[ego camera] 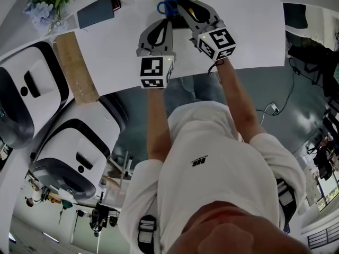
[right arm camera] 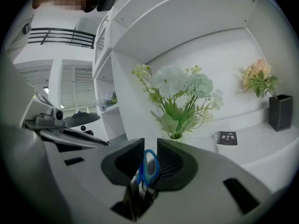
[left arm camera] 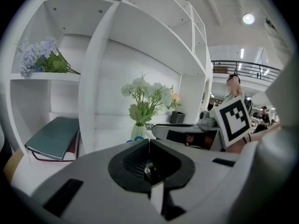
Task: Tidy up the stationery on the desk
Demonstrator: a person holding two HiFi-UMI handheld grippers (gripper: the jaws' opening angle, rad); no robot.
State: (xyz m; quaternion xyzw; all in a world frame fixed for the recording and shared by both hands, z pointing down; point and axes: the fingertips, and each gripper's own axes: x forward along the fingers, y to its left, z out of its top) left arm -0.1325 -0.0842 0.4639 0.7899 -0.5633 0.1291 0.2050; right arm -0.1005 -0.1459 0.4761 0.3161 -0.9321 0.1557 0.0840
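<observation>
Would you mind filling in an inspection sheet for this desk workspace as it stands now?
Surface: white desk, few things on it.
Job's things: blue scissors at the right gripper; teal notebook in the left shelf bay; small black booklet right of the vase.
Clutter: wooden board at the desk's left end; flower vase.
Grippers: left gripper shut, empty; right gripper's jaws on the scissors handle.
Cables: one cable on the floor.
Surroundings: white shelving; two white machines beside the desk.

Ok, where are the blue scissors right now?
The blue scissors are between the jaws of the right gripper; in the head view they're top centre, over the desk, beyond the left gripper.
</observation>
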